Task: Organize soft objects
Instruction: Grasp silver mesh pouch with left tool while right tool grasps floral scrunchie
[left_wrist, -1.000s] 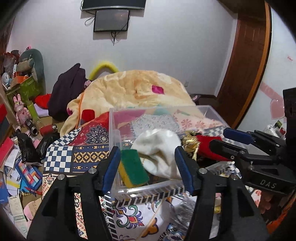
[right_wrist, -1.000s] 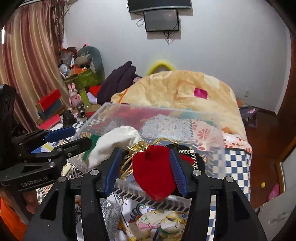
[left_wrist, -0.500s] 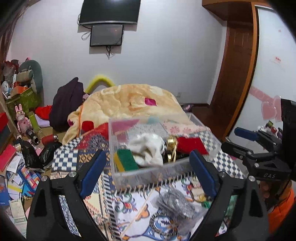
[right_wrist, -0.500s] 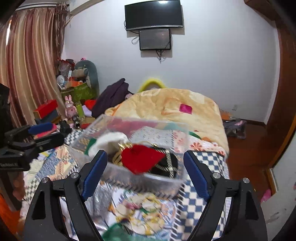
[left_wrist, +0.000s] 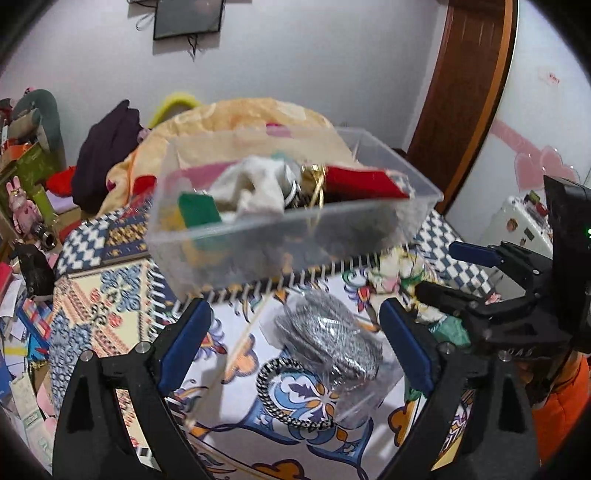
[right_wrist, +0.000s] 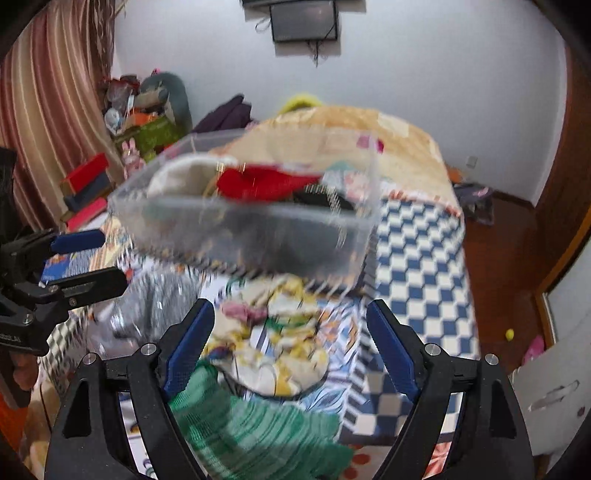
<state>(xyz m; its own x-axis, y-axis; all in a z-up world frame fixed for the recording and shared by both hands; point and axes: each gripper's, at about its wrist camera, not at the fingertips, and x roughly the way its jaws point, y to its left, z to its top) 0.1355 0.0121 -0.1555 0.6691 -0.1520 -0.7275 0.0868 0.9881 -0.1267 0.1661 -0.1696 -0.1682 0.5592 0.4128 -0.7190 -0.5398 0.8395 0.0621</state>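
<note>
A clear plastic bin (left_wrist: 236, 243) on the patterned bed cover holds a green and yellow sponge (left_wrist: 197, 208), a white cloth (left_wrist: 255, 186), a red pouch (left_wrist: 364, 181) and gold ribbon. It also shows in the right wrist view (right_wrist: 258, 236), blurred. My left gripper (left_wrist: 295, 343) is open and empty, in front of the bin, above a bag of steel scourers (left_wrist: 332, 339). My right gripper (right_wrist: 288, 339) is open and empty, above a floral cloth (right_wrist: 277, 347) and a green mesh cloth (right_wrist: 258, 432).
A braided black-and-white band (left_wrist: 288, 395) lies beside the scourers. A beige blanket (left_wrist: 258, 114) is heaped behind the bin. Boxes, toys and papers (left_wrist: 22, 221) crowd the left. A wooden door (left_wrist: 469, 81) stands at the right.
Both grippers opened and let go of the white cloth and the red pouch, which stayed in the bin. Both then drew back towards me, over the items in front of the bin.
</note>
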